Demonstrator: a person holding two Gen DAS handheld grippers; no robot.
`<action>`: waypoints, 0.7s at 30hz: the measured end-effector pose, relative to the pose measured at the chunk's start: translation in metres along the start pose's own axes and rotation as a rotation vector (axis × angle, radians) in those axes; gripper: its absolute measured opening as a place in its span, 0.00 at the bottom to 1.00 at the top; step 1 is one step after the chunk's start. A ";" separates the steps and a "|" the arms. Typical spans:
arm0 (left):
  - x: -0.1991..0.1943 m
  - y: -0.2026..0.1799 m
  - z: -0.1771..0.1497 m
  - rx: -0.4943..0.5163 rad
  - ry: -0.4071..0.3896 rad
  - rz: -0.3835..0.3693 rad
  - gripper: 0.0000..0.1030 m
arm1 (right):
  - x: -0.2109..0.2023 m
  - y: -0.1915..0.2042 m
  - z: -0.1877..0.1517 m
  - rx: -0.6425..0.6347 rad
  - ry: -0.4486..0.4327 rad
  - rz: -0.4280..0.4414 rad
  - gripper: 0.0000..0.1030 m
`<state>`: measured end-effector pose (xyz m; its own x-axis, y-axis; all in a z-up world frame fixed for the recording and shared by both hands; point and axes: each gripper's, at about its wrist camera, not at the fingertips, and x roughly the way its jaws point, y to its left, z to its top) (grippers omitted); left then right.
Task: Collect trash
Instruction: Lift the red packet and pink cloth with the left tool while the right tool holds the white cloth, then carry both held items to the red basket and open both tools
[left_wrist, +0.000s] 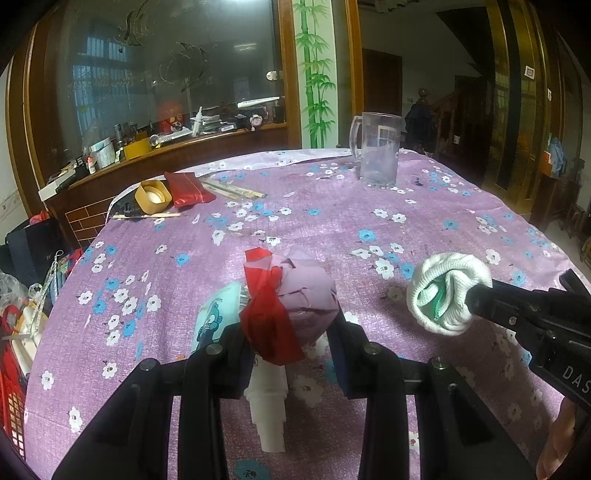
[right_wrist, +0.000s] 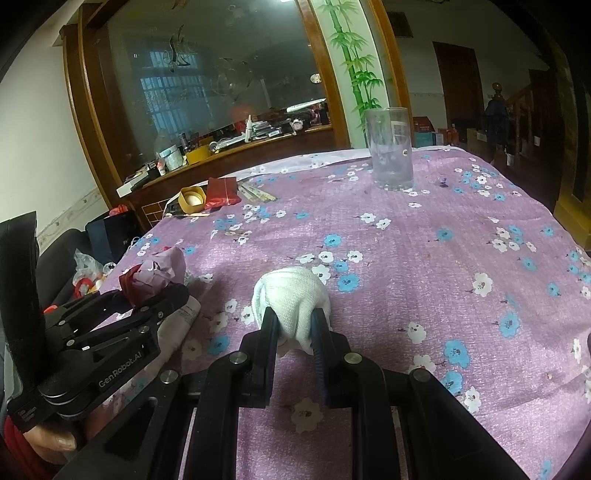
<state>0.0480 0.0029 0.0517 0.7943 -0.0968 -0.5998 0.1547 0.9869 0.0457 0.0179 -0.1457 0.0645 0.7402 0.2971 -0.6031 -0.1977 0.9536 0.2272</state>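
Purple crumpled paper wad with red strip (left_wrist: 295, 310) clamped in left gripper (left_wrist: 286, 334) near table's left edge, one white cloth ball (right_wrist: 291, 299) pinched by right gripper (right_wrist: 295, 325) mid-table, one glass mug (left_wrist: 378, 149) at far edge, one red pouch (left_wrist: 188, 188), one yellow lid (left_wrist: 152, 196) at far-left corner.

Two close wrist views along the tongs, both toward the glass mug (left_wrist: 378, 149) (right_wrist: 390, 147).

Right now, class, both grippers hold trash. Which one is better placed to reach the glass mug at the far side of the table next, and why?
Probably the right gripper. The glass mug stands ahead and slightly to its right, and right of centre for the left gripper too. But both are full: the right grips a white cloth, the left a paper wad.
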 end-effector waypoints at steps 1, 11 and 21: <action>0.000 0.000 0.000 0.001 0.000 0.002 0.33 | 0.000 0.000 0.000 0.000 -0.001 0.000 0.19; -0.001 0.000 0.000 0.001 0.000 0.007 0.33 | 0.000 -0.001 0.000 0.003 -0.005 -0.001 0.19; -0.001 0.000 0.000 0.000 0.000 0.013 0.33 | -0.002 0.000 0.000 0.002 -0.009 -0.003 0.19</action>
<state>0.0474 0.0030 0.0519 0.7962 -0.0841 -0.5992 0.1446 0.9881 0.0533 0.0166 -0.1463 0.0655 0.7469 0.2937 -0.5965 -0.1940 0.9544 0.2270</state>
